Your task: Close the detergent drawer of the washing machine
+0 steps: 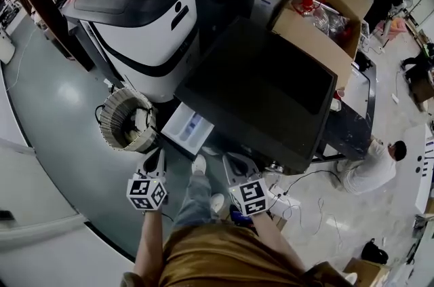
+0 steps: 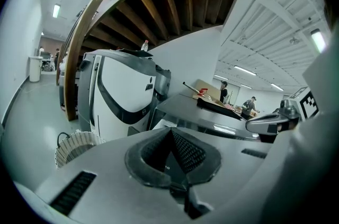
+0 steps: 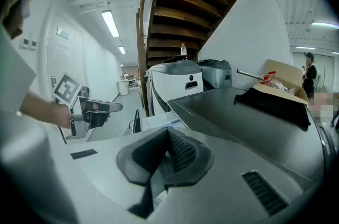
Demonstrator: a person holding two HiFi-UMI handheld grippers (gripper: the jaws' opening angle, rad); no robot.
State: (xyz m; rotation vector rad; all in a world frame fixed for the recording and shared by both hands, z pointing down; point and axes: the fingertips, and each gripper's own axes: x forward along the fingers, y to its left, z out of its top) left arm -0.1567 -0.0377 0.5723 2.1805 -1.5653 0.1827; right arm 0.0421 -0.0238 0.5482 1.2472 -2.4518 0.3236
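Left gripper (image 1: 157, 155) hangs low at 7 o'clock in the head view, jaws pressed together with nothing between them; its own view (image 2: 170, 130) shows the ribbed pads meeting at the tip. Right gripper (image 1: 232, 160), at 5 o'clock, is the same: pads closed tip to tip, nothing held, confirmed in its own view (image 3: 167, 130).

Straight ahead at 12 o'clock from the pair, the white plastic detergent drawer (image 1: 188, 128) stands pulled out from the near left corner of the dark-topped washing machine (image 1: 261, 92). Its front edge faces the grippers, and the right gripper view catches it pale and open (image 3: 156, 121) under the machine's top edge. Neither gripper is touching it.

For room, a strip of bare grey floor (image 1: 61, 116) lies between the drawer's front edge and both sets of jaws. A white shoe (image 1: 199, 165) sits in that gap, between the two grippers. At 10 o'clock from the left gripper, a round woven basket (image 1: 127, 119) stands just beside the drawer's left edge. Behind it, at 11 o'clock, a white-and-black rounded machine (image 1: 146, 21) crowds the washing machine's left side. A brown cardboard box (image 1: 325, 7) rests at the far right corner, at 1 o'clock. Loose cables (image 1: 305, 190) trail on the floor at 3 o'clock from the right gripper.
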